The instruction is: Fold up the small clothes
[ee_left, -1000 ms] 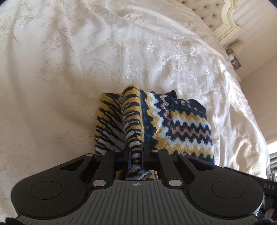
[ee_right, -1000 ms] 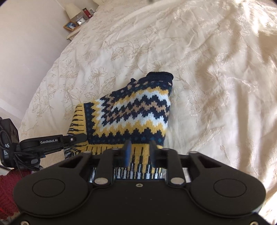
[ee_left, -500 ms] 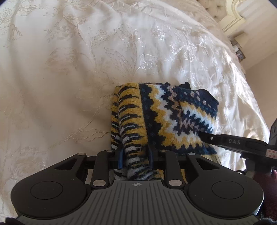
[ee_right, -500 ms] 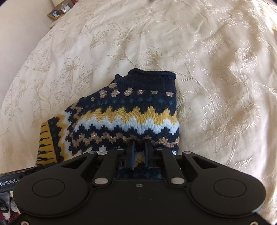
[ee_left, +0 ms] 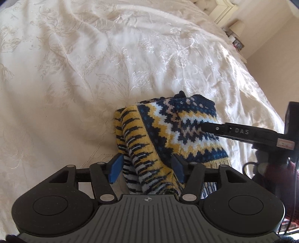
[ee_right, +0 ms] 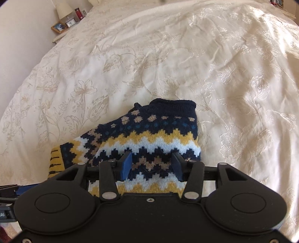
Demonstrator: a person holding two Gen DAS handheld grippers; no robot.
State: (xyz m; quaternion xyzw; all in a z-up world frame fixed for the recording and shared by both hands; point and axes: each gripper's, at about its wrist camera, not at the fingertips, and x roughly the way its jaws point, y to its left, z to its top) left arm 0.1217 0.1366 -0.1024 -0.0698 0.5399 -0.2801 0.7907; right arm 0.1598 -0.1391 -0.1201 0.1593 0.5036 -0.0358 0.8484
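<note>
A small knitted sweater [ee_left: 179,130] with navy, yellow and white zigzag bands lies folded on the cream bedspread [ee_left: 93,74]. My left gripper [ee_left: 146,168] is open, its blue pads [ee_left: 115,166] spread on either side of the striped yellow sleeve fold. In the right wrist view the sweater [ee_right: 149,138] shows its navy collar at the far end. My right gripper [ee_right: 152,166] is open too, its fingers apart over the near zigzag part. The right gripper's black side [ee_left: 243,132] reaches over the sweater in the left wrist view.
The embroidered bedspread [ee_right: 205,65] spreads wide around the sweater. A bedside table with a lamp [ee_right: 63,9], picture frames and a clock stands at the far left. A headboard corner [ee_left: 222,9] and a wall lie at the upper right.
Both grippers were shut on the sweater and have opened, letting go of it. The sweater now rests folded on the bed, and the right gripper has come in over it.
</note>
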